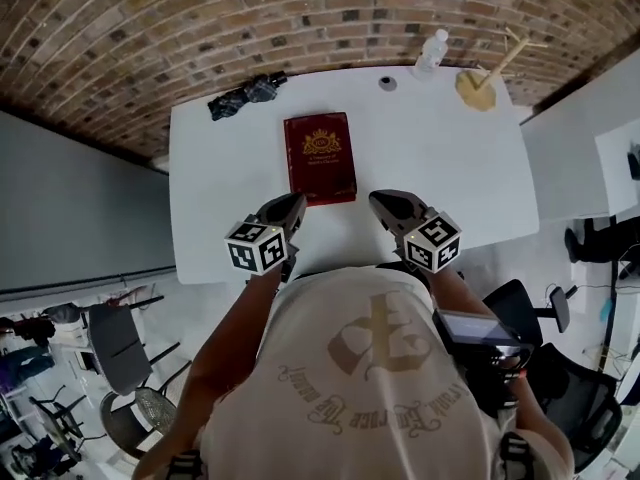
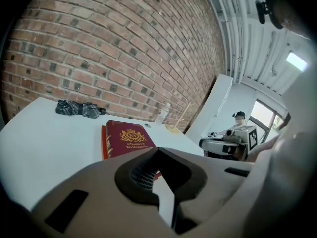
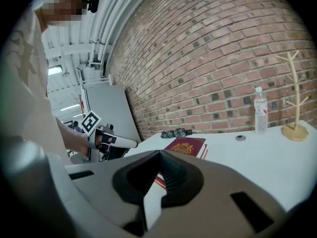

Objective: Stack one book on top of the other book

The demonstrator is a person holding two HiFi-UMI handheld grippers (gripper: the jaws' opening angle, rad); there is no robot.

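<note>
A dark red book with a gold crest [image 1: 320, 158] lies in the middle of the white table [image 1: 220, 168]. In the left gripper view it [image 2: 128, 137] rests on a second, orange-edged book [image 2: 104, 144] underneath. My left gripper [image 1: 297, 203] hovers just short of the stack's near left corner, jaws shut and empty. My right gripper [image 1: 378, 200] hangs by the near right corner, also shut with nothing in it. In the right gripper view the stack [image 3: 187, 146] lies beyond the closed jaws, with the left gripper [image 3: 116, 143] to its left.
A folded dark umbrella [image 1: 245, 95] lies at the table's far left. A water bottle [image 1: 432, 50], a small round cap [image 1: 388, 83] and a wooden branch stand [image 1: 480, 83] stand at the far right. A brick wall runs behind. Office chairs stand behind me.
</note>
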